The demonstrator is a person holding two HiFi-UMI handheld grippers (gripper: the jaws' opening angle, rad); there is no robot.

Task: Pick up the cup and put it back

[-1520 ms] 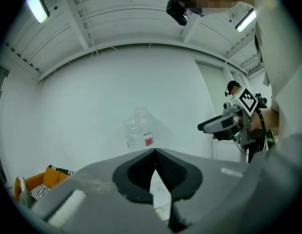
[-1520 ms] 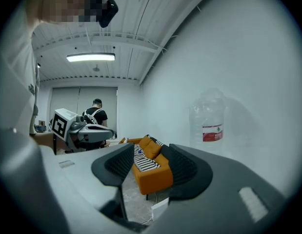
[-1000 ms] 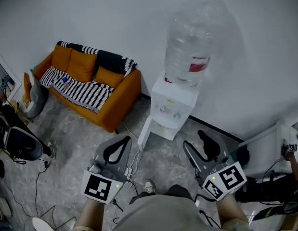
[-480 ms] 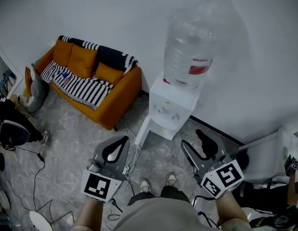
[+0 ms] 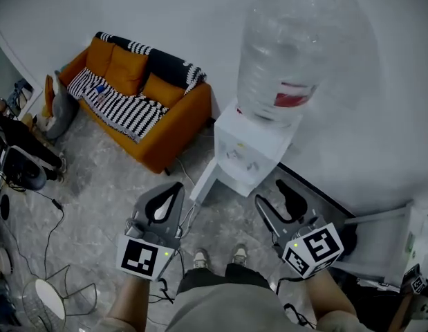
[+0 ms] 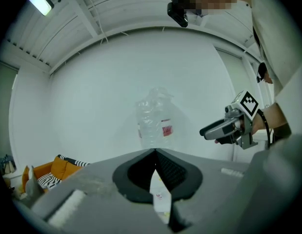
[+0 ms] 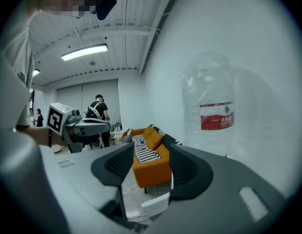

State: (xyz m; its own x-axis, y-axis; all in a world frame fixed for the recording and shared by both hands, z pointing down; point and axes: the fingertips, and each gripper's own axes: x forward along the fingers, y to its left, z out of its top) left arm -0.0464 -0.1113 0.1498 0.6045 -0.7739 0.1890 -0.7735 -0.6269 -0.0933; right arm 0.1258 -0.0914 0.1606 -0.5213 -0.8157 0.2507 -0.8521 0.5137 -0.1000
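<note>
Jaws: left gripper [image 5: 178, 185] together, right [image 5: 269, 192] apart.

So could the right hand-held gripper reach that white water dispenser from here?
Probably yes: the right hand-held gripper is open, empty and pointed roughly toward the water dispenser, and nothing seems to stand between them.

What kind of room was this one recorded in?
Probably a break corner of an office or lab. A water dispenser carrying a large bottle stands against the white wall, an orange sofa with a striped throw sits beside it, and cables trail over the stone-pattern floor.
</note>
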